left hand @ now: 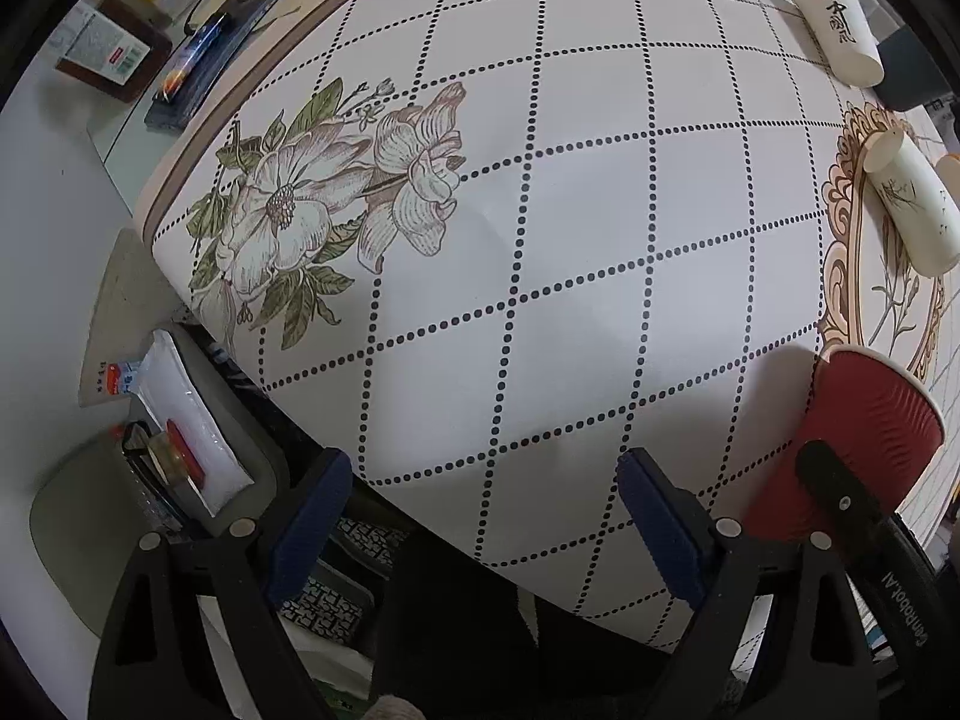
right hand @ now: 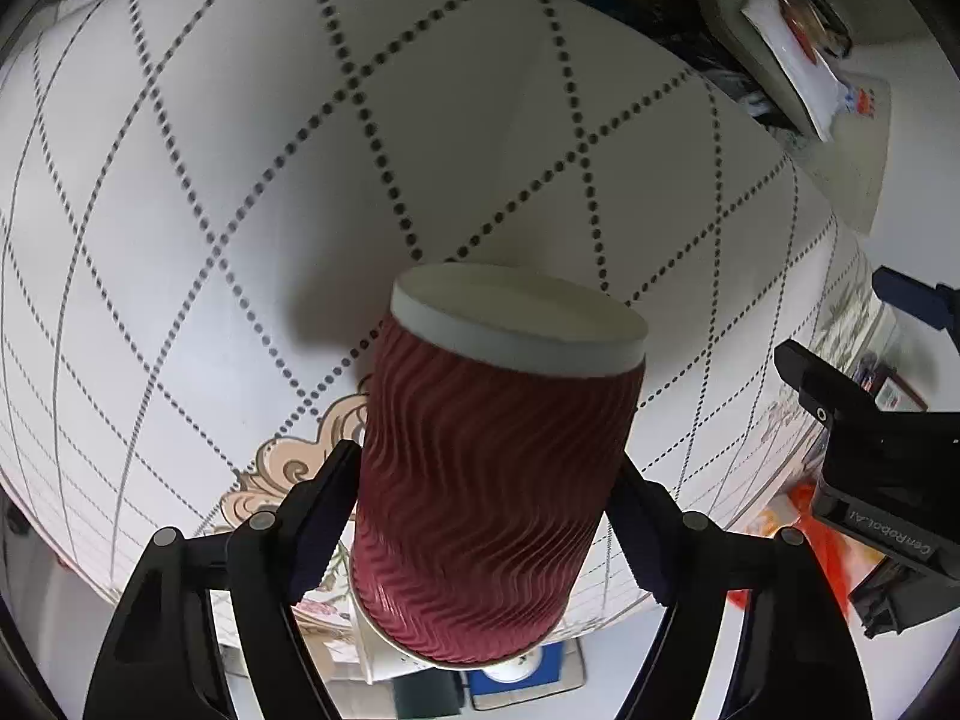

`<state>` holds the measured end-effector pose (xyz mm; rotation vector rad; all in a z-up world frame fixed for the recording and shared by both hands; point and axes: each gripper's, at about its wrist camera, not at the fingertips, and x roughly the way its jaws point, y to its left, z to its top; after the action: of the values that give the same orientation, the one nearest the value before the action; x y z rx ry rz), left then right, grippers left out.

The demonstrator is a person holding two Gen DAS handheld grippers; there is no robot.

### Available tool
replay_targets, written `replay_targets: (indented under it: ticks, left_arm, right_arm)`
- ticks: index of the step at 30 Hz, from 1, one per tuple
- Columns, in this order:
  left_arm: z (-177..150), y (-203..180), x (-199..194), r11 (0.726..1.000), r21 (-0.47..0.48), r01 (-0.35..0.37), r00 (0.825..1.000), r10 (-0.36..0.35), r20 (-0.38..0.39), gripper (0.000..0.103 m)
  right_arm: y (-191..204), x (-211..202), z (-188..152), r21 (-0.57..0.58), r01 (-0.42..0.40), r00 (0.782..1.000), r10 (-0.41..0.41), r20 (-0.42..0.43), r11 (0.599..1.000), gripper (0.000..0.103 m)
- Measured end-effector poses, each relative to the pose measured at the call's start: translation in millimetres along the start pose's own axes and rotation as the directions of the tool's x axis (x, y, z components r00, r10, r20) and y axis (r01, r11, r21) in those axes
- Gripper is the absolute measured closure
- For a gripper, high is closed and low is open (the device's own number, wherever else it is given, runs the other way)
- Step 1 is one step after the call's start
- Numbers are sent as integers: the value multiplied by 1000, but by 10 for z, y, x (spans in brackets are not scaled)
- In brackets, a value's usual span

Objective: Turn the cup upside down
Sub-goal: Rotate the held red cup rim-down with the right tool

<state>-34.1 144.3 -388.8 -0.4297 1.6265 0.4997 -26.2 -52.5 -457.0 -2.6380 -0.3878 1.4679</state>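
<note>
- My right gripper [right hand: 483, 522] clamps the red cup [right hand: 498, 468] at frame centre, base pointing away from the camera.
- My left gripper [left hand: 483, 516] is spread wide above the tablecloth [left hand: 570, 240], holding nothing.

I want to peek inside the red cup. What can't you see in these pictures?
- Inside of the red cup: right wrist view shows only its closed base and ribbed wall.
- Its rim: cut off low, behind the right gripper.
- Red cup's lower part, left wrist view: a black gripper finger covers it.
- White cups: writing too small to read.
</note>
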Motion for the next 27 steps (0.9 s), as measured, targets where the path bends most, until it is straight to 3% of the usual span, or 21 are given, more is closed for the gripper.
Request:
replay_targets:
  ticks: [10,14,16,20,21,22,23,26,27]
  left_arm:
    - [71,-70,-150,1000,18,-20,1000,19,18,12]
    - [112,-66,-203,1000,20,-22,999,22,24,12]
    - [129,-79,-225,999,24,-27,999,27,29,12]
    - [185,-170,-290,998,48,-35,999,33,39,12]
    - [197,-190,-304,998,55,-36,999,34,41,12]
    - [215,-224,-326,997,64,-39,998,36,45,12]
    - [233,-262,-348,996,73,-41,998,37,48,12]
    - [276,-359,-389,994,98,-43,998,38,56,12]
    - [290,-397,-405,993,108,-44,997,38,60,12]
  right_arm:
    - [-304,-50,8,209,-41,999,38,16,977,25]
    - [-615,-21,-93,409,-85,996,86,17,909,25]
    - [-751,-4,-198,513,-117,992,122,25,850,25]
    - [-972,83,-503,728,-218,969,233,82,650,25]
    - [-1017,119,-608,785,-253,956,270,114,565,25]
    - [-1039,138,-664,810,-267,950,285,129,522,25]
    - [-1060,175,-760,850,-290,937,311,158,441,25]
    - [-1031,250,-953,909,-313,914,346,210,274,25]
    - [-1031,278,-1027,928,-321,903,358,239,191,25]
